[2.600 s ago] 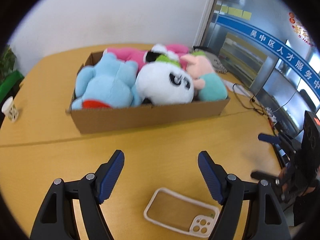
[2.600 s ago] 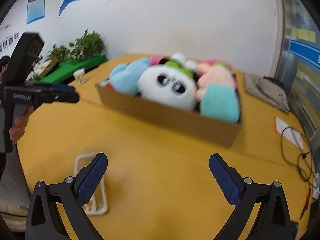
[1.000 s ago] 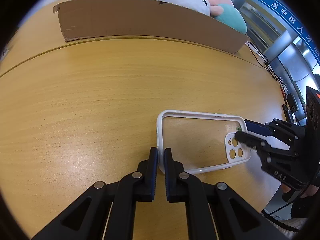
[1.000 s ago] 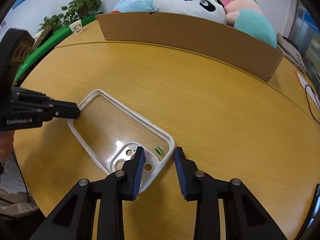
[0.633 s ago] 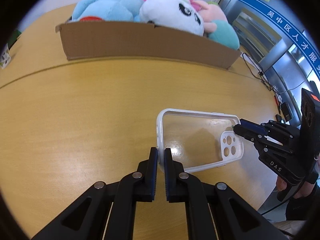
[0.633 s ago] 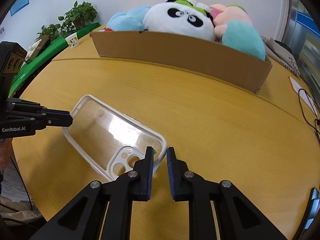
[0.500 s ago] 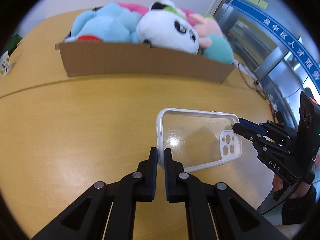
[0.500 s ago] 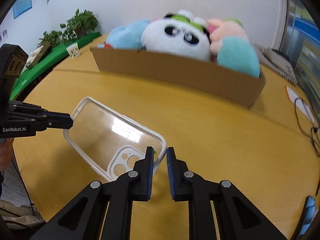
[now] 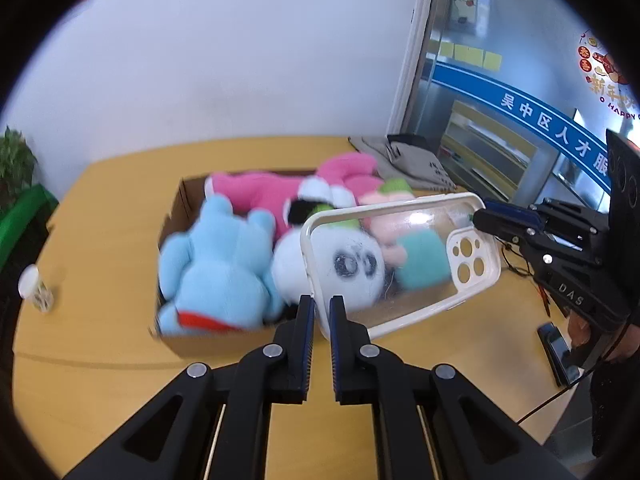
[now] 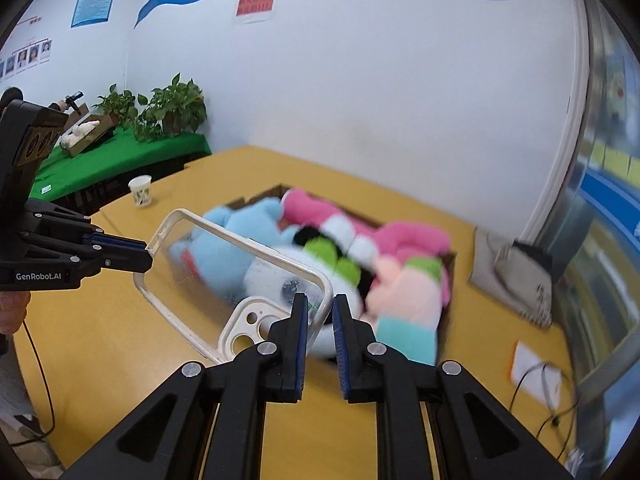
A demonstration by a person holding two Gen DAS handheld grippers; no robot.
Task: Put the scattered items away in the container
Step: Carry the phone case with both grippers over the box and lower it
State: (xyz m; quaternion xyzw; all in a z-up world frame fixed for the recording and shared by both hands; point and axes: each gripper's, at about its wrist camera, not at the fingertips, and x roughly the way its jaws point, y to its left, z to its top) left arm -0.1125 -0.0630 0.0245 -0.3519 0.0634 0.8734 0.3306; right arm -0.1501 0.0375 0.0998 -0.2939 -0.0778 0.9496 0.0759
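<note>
A clear phone case [image 9: 400,264] with a white rim is held in the air between both grippers, over the near side of the cardboard box [image 9: 176,216]. My left gripper [image 9: 322,312] is shut on the rim at the case's plain end. My right gripper [image 10: 320,312] is shut on the rim at the camera-cutout end; it also shows in the left wrist view [image 9: 504,220]. The case shows in the right wrist view [image 10: 224,272] too. The box holds a blue plush [image 9: 216,272], a panda plush [image 9: 352,268], a pink plush [image 9: 272,196] and a peach-and-teal plush [image 10: 408,300].
The box stands on a yellow wooden table [image 9: 100,380]. A paper cup [image 10: 141,190] is at the table's left edge. A grey cloth [image 10: 516,276] and cables with a paper [image 10: 536,376] lie to the right of the box. A green-covered bench with plants [image 10: 120,156] stands beyond.
Both grippers have lifted the phone case well off the table and carried it forward, so it now hangs above the near side of the box. Both stay shut on its rim.
</note>
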